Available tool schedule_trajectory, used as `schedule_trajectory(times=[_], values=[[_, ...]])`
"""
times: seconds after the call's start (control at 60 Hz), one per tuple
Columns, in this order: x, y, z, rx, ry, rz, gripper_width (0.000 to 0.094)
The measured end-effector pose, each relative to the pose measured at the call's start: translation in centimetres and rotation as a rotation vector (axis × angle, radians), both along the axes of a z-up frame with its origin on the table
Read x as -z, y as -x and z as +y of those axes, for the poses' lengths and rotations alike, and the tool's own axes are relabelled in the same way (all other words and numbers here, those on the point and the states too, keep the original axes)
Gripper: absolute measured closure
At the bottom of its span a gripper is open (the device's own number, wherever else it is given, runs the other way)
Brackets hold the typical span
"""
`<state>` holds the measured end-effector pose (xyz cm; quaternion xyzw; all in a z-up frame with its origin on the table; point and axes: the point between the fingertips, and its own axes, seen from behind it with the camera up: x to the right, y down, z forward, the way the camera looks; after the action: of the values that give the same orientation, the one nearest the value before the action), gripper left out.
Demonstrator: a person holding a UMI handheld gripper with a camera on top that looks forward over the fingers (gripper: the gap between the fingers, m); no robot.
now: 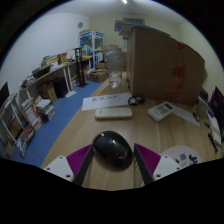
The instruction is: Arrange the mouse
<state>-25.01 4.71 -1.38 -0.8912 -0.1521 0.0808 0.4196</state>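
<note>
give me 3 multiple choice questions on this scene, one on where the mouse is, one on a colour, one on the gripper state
1. Where is the mouse?
A. between the fingers of the hand-held gripper
B. on the blue floor
C. on top of the cardboard box

2. What colour is the mouse?
A. white
B. black
C. red

3. What state is the hand-held gripper in?
A. shut with nothing in it
B. out of view
C. open, with the mouse between its fingers

Answers:
1 A: it sits on the wooden table between the two purple pads.
2 B: its shell is dark and glossy.
3 C: a gap shows at either side of the mouse.
</note>
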Motion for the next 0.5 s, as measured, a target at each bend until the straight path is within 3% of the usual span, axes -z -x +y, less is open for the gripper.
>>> schedule_trajectory(times=[0.233,0.333,0.367,0.5], values=[[-0.1,0.2,3.1,0.024,-0.025,0.009,0.0153],[0.0,-0.1,4.6,0.055,-0.031,0.011,0.0221],[-0.1,-0.3,5.2,0.072,-0.038,0.014,0.0326],[0.0,-0.7,6.1,0.123,-0.044,0.014,0.0368]])
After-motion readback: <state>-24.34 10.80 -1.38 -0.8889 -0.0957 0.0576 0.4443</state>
